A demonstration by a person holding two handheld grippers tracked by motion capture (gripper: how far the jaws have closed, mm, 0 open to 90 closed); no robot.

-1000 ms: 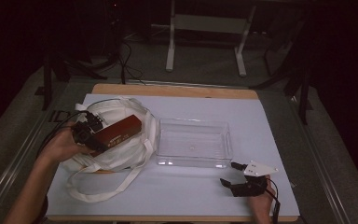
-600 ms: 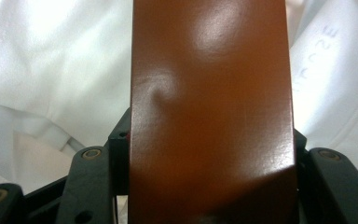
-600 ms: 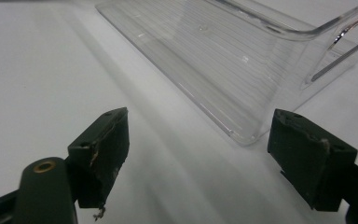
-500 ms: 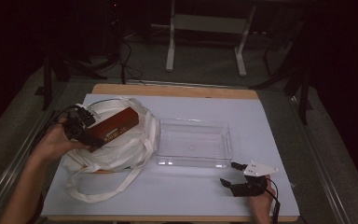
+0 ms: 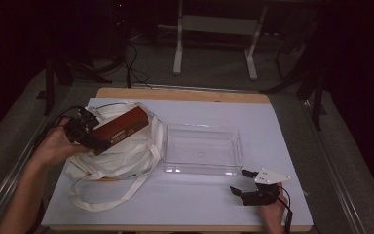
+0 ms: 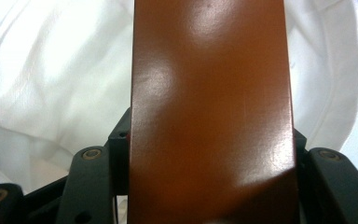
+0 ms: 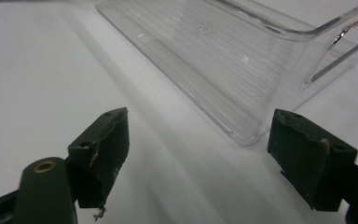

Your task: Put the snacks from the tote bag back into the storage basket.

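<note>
Here the left gripper (image 5: 88, 131) jaws pinch the brown box (image 6: 209, 112); right gripper (image 7: 198, 154) jaws spread.

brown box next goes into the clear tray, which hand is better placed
Left. The left claw already clamps the brown box above the white bag; the right claw rests open beside the clear tray.

Box (image 5: 121, 129): glossy reddish-brown. Bag (image 5: 126, 156): white cloth. Tray (image 5: 202, 168): clear, colourless. Table cover (image 5: 199, 200): pale lavender. Gripper jaws: black.
</note>
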